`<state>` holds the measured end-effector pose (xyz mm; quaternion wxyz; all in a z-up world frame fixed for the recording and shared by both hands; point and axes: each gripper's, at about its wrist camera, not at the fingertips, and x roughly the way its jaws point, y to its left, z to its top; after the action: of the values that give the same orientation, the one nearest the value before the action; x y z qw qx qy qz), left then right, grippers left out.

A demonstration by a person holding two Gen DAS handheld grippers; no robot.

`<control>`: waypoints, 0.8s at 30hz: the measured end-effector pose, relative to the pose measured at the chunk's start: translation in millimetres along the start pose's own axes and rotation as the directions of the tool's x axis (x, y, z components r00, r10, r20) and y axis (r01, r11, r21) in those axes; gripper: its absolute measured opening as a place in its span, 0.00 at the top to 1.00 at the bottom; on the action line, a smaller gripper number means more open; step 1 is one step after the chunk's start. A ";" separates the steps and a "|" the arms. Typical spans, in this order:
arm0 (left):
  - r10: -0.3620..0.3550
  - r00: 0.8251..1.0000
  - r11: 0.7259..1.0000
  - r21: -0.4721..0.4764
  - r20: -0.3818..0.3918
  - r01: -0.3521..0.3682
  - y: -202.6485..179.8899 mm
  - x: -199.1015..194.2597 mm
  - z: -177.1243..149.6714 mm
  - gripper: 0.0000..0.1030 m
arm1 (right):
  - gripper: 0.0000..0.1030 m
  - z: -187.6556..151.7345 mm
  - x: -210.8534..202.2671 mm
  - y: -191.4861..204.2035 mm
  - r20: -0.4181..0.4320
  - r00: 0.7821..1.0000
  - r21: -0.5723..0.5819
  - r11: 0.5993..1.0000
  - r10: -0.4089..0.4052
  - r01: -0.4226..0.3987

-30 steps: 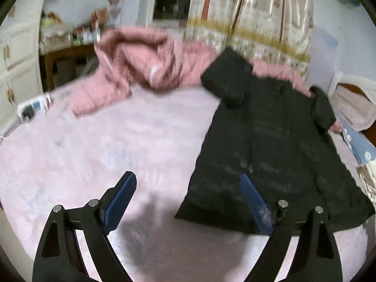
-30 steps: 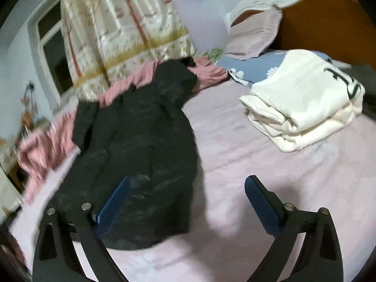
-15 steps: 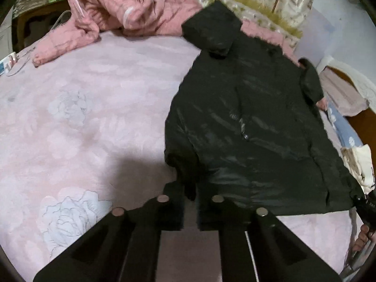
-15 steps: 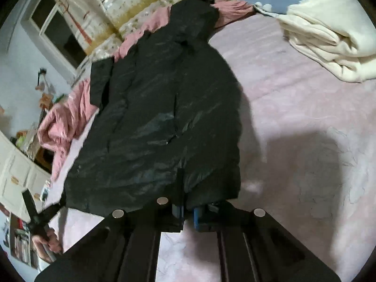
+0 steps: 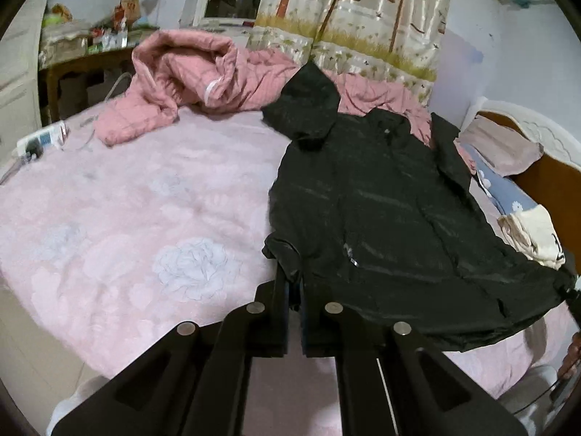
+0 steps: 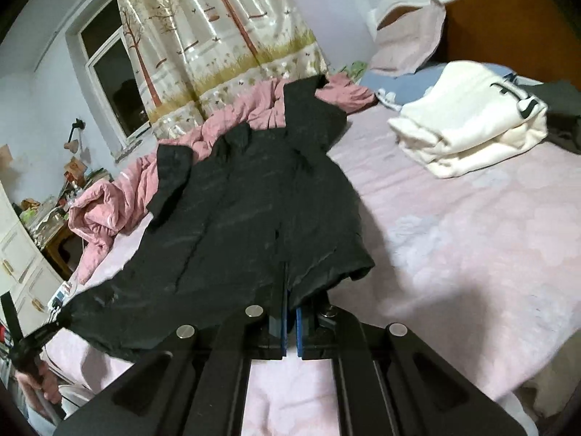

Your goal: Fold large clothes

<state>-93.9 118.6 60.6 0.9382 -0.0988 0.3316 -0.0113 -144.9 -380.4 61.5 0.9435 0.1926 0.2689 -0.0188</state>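
Black hooded coat spread on bed; hem corners clamped by left gripper, right gripper; fabric judged slick, limp, bulky.

Left wrist: low, close at the black coat's lower-left hem, facing the curtain.
Right wrist: close at the coat's lower-center hem.
Shared: coat, bed.

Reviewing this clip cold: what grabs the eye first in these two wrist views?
A long black hooded coat lies spread lengthwise on the pink floral bedsheet, its hem pinched at both corners by the left gripper and right gripper. A crumpled pink quilted jacket is heaped at the far edge by the tree-print curtain, and a folded cream garment sits near the headboard.
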 end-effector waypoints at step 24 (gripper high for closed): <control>0.259 0.962 0.956 0.163 -0.083 -0.243 -37.5 191.2 51.0 0.90 | 0.96 53.1 203.8 8.1 -0.149 0.963 -0.119 0.971 -0.224 0.207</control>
<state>88.6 74.3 -11.9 0.9184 0.0160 0.3877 0.0778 56.9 -378.8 0.9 0.9197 0.1144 0.3643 -0.0919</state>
